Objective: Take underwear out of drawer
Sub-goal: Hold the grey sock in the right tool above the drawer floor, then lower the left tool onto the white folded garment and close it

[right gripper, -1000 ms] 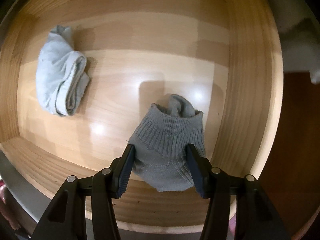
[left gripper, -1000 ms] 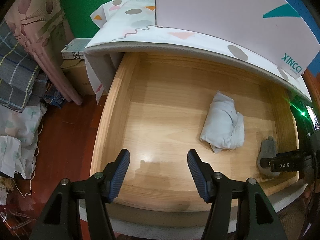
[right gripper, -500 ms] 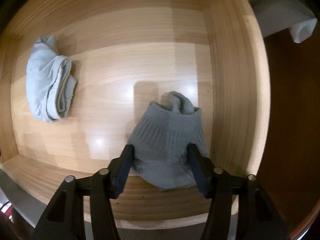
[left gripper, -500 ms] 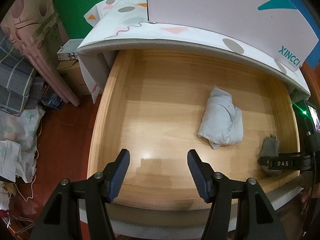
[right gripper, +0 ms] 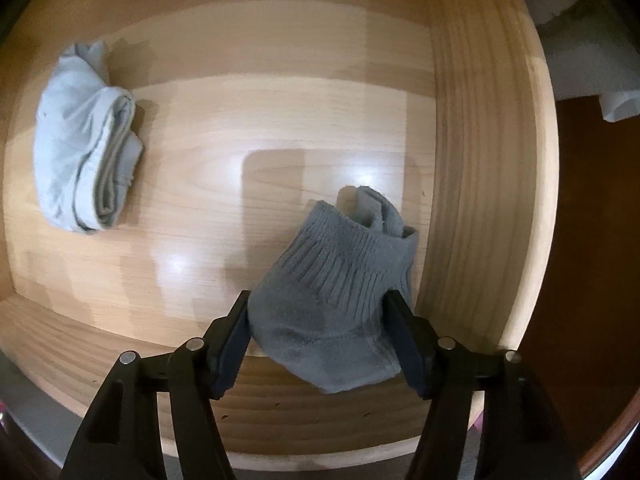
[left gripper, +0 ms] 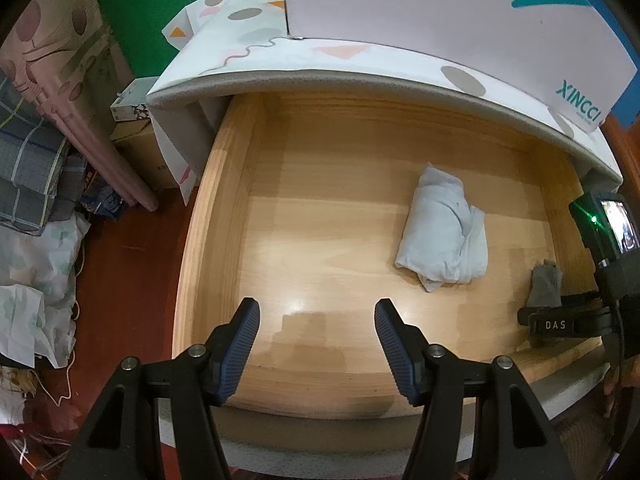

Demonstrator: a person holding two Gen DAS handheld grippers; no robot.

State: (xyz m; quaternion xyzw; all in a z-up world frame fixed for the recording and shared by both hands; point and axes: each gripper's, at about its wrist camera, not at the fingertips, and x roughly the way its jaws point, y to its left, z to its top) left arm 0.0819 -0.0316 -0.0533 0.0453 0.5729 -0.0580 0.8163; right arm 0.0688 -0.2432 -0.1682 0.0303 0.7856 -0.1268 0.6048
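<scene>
A folded pale-blue underwear bundle (left gripper: 442, 236) (right gripper: 86, 136) lies on the floor of the open wooden drawer (left gripper: 208, 216). A grey ribbed sock (right gripper: 336, 300) (left gripper: 544, 284) sits near the drawer's right wall (right gripper: 476, 168). My right gripper (right gripper: 316, 332) points down over it, and both pads lie against the sock's sides. My left gripper (left gripper: 316, 344) hangs open over the drawer's front left part with nothing between its fingers. It is well to the left of the underwear.
A cloth-covered top (left gripper: 248, 60) overhangs the back of the drawer, and a white box (left gripper: 440, 12) stands on it. Bedding and bags (left gripper: 36, 216) are piled on the red floor to the left. Small cardboard boxes (left gripper: 136, 120) stand beside the cabinet.
My right gripper's jaws stand a little wider around the grey sock and have sunk slightly toward the drawer floor. The left gripper has stayed put and open.
</scene>
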